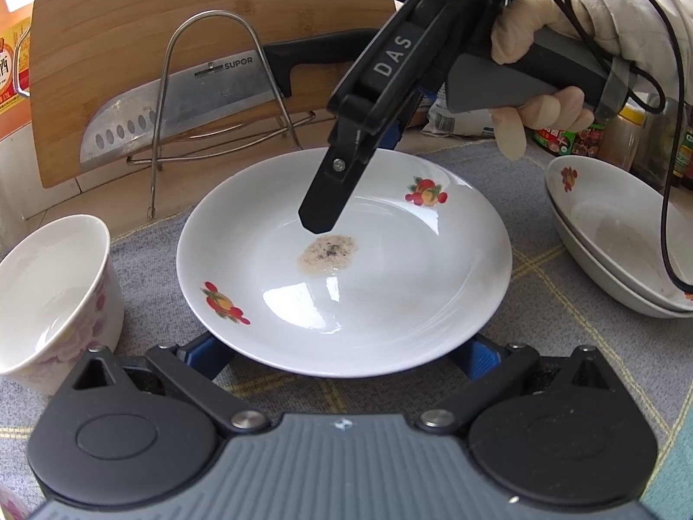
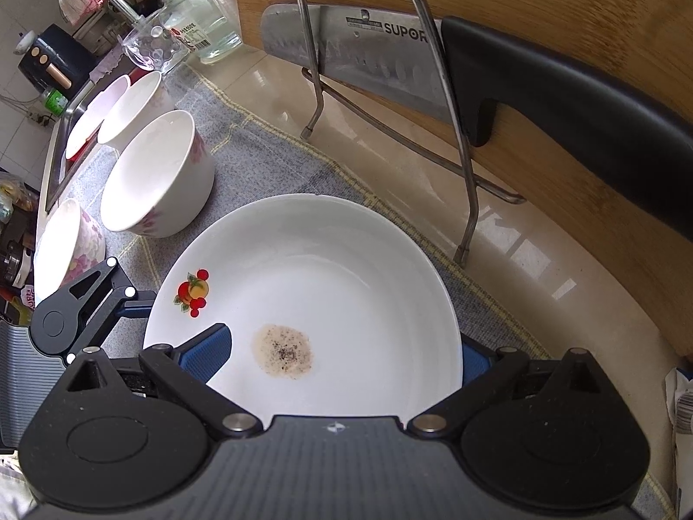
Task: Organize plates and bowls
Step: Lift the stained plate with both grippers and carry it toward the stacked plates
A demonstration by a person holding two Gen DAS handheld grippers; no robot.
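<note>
A white plate (image 1: 390,268) with fruit prints and a brown food stain lies on the grey cloth; it also shows in the right wrist view (image 2: 346,286). My left gripper (image 1: 342,359) is open wide, its blue pads under the plate's near rim on both sides. My right gripper (image 2: 342,359) is open across the plate's far rim, one finger (image 1: 322,212) inside over the stain, the other outside. Two stacked oval dishes (image 1: 615,242) sit at right. White floral bowls (image 2: 160,173) stand left of the plate, one in the left wrist view (image 1: 52,294).
A metal rack (image 1: 225,99) holds a cleaver (image 2: 368,60) and a wooden cutting board (image 2: 563,43) behind the plate. Jars and bottles (image 1: 606,134) stand at back right. A glass jar (image 2: 199,21) and a sink (image 2: 65,130) lie far left.
</note>
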